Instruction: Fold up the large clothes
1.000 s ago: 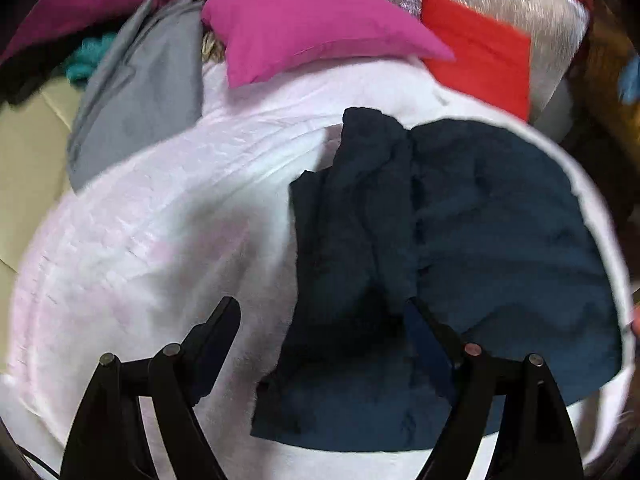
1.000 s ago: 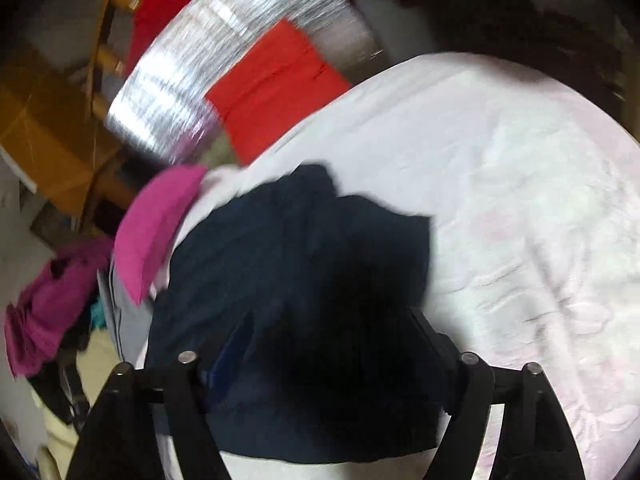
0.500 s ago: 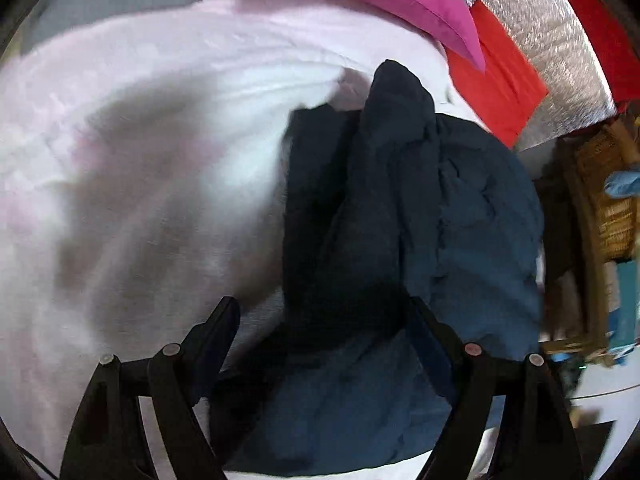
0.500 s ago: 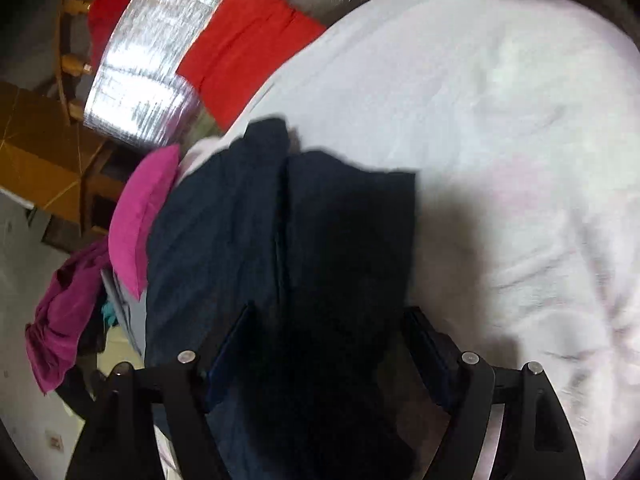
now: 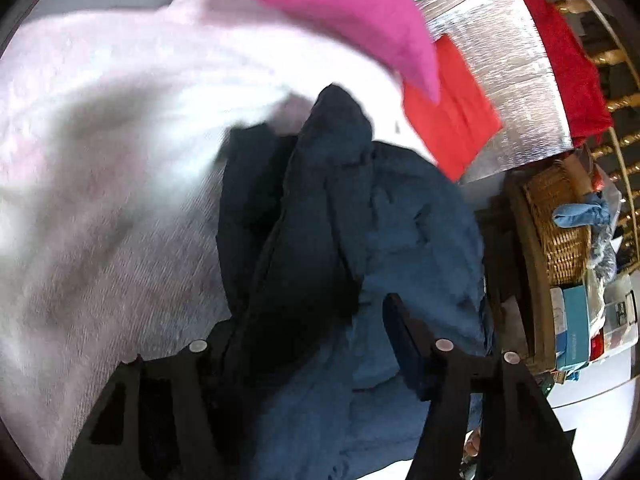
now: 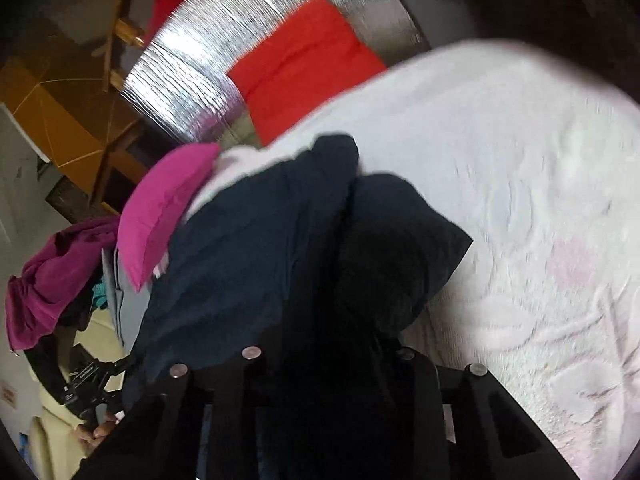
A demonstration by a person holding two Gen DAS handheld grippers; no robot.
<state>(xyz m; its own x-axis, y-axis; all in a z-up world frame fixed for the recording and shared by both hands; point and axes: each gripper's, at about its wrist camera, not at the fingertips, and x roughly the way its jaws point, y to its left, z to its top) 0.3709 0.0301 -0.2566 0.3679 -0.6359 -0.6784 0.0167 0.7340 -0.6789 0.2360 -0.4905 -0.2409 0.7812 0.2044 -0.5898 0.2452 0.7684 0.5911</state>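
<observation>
Navy garment (image 5: pixel 384 248) lies bunched on the pale bedspread (image 5: pixel 100 152), close under both my tools. My left gripper (image 5: pixel 316 332) pinches a fold of it; my right gripper (image 6: pixel 328 360) is buried in dark cloth, clamped on it too. Farther off, at the bedspread's far edge, sit a magenta pillow (image 5: pixel 340 12) and a red cloth (image 6: pixel 304 64).

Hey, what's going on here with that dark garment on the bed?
A person is folding a navy garment on a white bedspread, one handheld claw in each hand. The left claw and right claw each appear to grip its near edge, with cloth bunched between the fingers. The garment is rumpled, not neatly folded. A pink pillow lies beyond it.
</observation>
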